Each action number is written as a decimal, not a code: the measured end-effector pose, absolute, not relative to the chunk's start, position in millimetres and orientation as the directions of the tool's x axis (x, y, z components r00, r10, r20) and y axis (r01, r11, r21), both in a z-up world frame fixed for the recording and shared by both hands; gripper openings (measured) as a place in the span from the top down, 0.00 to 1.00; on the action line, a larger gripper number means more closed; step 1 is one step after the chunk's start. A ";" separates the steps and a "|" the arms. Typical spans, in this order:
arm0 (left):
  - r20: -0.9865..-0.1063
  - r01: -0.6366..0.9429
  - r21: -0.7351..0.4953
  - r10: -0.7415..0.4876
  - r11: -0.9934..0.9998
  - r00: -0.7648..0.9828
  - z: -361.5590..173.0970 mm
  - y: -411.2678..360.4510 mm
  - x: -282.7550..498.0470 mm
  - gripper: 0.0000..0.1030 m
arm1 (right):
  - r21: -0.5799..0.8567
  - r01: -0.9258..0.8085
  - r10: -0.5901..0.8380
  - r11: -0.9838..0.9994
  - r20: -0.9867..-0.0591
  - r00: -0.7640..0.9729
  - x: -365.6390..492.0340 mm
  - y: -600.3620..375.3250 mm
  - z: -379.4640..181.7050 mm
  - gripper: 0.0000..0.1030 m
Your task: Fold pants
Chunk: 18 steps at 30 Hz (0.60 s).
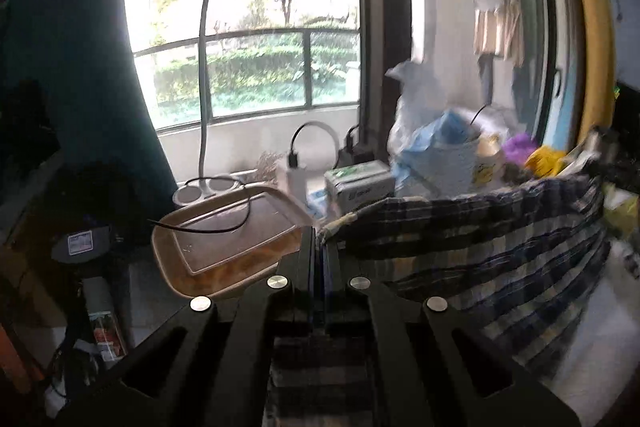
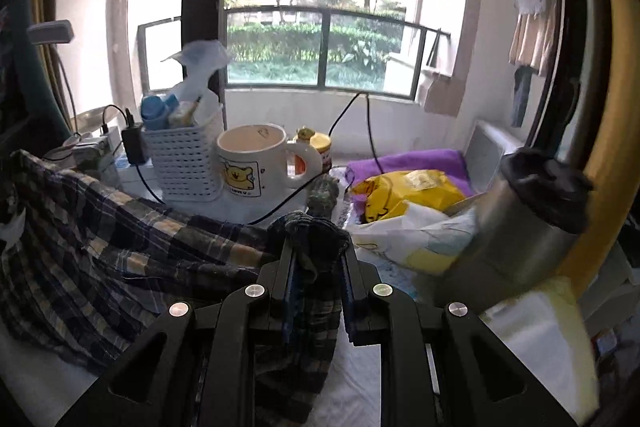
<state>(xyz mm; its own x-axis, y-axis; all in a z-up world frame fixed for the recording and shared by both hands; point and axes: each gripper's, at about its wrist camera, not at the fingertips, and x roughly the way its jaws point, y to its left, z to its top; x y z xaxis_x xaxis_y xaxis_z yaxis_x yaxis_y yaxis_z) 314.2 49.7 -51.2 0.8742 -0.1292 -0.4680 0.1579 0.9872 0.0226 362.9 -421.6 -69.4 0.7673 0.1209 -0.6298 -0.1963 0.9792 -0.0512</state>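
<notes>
My left gripper (image 1: 318, 247) is pinched tight on an edge of the pants (image 1: 480, 247). My right gripper (image 2: 318, 255) squeezes a bunched bit of the pants (image 2: 120, 239) too. The checked cloth hangs between my two hands, above the white bed (image 2: 360, 387). Past my left jaws sits a tray (image 1: 192, 247) and a lamp (image 1: 204, 87). Past my right jaws stand a mug (image 2: 252, 163), a white basket (image 2: 184, 163) and a steel bottle (image 2: 520, 227).
</notes>
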 end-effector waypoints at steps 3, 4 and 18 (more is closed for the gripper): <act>-0.482 0.133 0.044 -0.096 0.990 0.871 -59.5 50.4 323.5 0.97 | -0.048 -0.205 0.125 0.978 -0.649 0.750 378.6 -415.6 -80.5 0.81; -0.484 0.133 0.049 -0.093 0.990 0.870 -61.1 50.8 325.5 0.97 | -0.047 -0.207 0.126 0.977 -0.656 0.744 384.9 -412.9 -84.6 0.81; -0.520 0.040 0.029 -0.019 0.999 0.854 -58.5 89.8 318.5 0.29 | -0.089 -0.179 0.060 0.980 -0.723 0.688 435.0 -390.1 -112.1 0.68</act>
